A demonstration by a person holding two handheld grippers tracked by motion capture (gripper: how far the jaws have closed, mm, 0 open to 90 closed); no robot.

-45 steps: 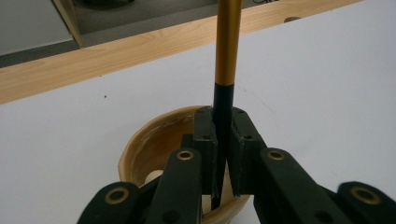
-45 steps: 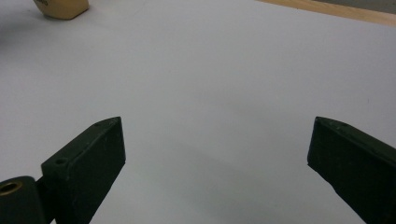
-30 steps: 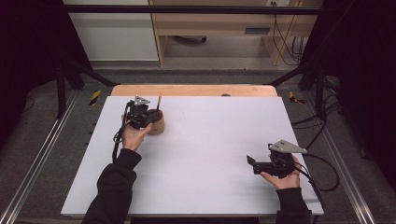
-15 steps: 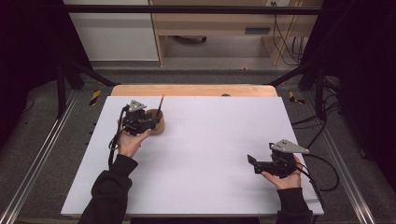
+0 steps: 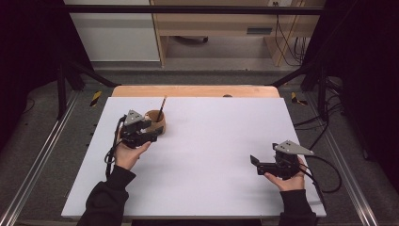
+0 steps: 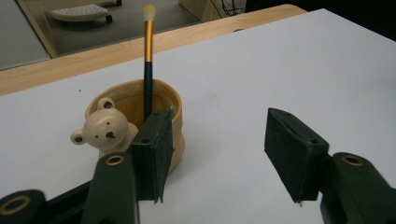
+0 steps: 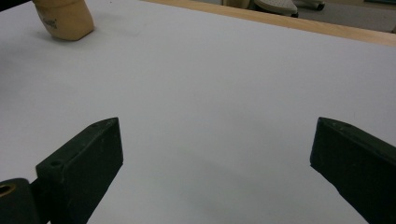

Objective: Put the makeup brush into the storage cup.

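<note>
The left gripper sits left of centre in the high view, just beside a tan cup with a bear face. Its jaws have just been opening and now stand fairly wide, with nothing between them; in the left gripper view the cup is beside and behind the left jaw. 1 brush stands in the cup, a little tilted, bristles up. The right gripper rests at the lower right of the white table, well apart from the cup, its 2 jaws wide and empty.
</note>
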